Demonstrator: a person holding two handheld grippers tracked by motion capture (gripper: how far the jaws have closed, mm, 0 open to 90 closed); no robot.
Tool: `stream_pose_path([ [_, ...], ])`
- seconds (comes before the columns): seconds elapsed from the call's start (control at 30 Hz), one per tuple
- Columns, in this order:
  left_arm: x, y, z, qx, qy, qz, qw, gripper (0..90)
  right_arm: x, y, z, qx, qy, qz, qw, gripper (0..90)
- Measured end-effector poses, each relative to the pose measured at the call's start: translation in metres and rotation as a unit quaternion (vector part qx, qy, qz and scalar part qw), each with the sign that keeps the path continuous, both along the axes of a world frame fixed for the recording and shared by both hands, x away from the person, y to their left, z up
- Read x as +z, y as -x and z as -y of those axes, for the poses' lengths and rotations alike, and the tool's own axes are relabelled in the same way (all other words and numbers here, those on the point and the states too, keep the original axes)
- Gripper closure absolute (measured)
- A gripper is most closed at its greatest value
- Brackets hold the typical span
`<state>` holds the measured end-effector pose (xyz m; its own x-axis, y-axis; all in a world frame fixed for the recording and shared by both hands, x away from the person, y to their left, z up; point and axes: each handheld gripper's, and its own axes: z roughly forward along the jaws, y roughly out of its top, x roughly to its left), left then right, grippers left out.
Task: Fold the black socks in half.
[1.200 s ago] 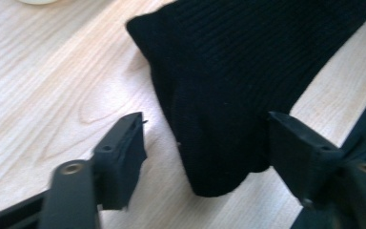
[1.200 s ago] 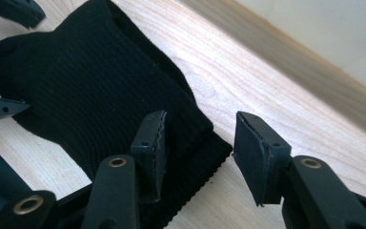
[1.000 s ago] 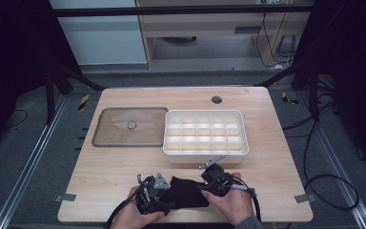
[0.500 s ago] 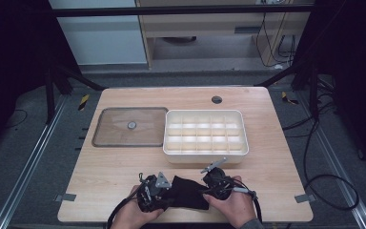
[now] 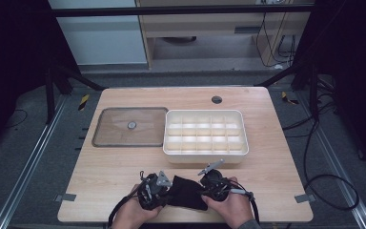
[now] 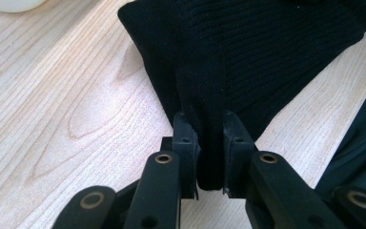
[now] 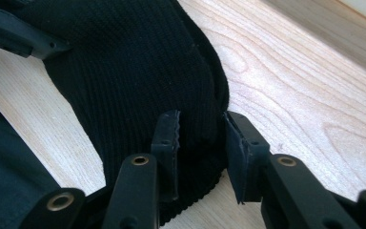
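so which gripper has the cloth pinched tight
The left gripper: its jaws have just closed onto a fold of the black cloth. The right gripper has a gap.

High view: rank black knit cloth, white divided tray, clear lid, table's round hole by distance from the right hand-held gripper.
1. Black knit cloth, at its jaws.
2. White divided plastic tray, just beyond.
3. Round hole, far edge.
4. Clear flat lid, far left; close to 3.
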<state>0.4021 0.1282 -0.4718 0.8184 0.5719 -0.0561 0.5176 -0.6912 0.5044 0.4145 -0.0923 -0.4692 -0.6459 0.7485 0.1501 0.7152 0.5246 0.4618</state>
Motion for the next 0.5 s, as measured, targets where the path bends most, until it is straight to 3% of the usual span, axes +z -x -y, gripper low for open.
stream_pose_path([
  [0.5, 0.0038, 0.0003, -0.0017, 0.001, 0.006, 0.001, 1.0, 81.7, -0.0004, 0.0006, -0.001, 0.005, 0.004, 0.006, 1.0, 69.2],
])
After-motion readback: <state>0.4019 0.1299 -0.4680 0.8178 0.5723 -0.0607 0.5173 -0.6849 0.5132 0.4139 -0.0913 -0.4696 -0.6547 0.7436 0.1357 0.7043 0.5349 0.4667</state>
